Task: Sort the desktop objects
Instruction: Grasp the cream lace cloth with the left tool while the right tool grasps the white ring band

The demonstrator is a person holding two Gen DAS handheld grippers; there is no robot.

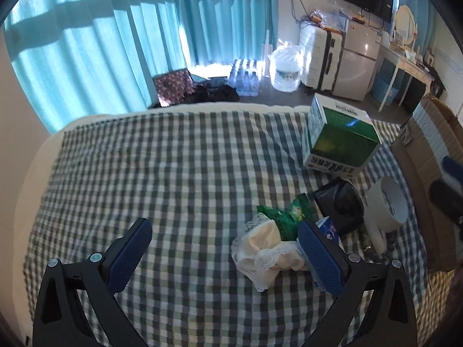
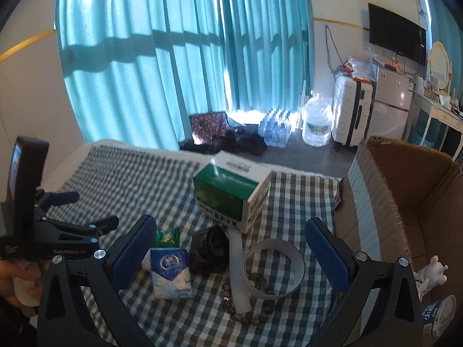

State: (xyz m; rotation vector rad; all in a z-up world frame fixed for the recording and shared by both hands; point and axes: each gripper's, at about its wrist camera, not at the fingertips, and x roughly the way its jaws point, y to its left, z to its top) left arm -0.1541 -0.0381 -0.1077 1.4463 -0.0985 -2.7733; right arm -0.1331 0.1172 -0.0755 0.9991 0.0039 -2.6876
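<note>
1. Cream lace cloth [image 1: 266, 248] sits closest, bunched on the checked bed [image 1: 173, 159], touching my left gripper [image 1: 222, 257]'s right-hand pad; jaws spread wide, holding nothing.
2. Right gripper [image 2: 231, 248] also spread and empty, w/ tape ring [image 2: 275, 269] and bead bracelet [image 2: 246, 300] lying between its jaws.
3. Cardboard box [image 2: 405, 202] at right prob is the drop spot; white figurine [image 2: 431, 271] already inside.

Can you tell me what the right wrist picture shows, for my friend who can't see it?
The open right gripper hovers over a checked cloth holding a white tape ring, bead bracelet, blue tissue pack and green-white box. A cardboard box stands right; the left gripper is far left.
</note>
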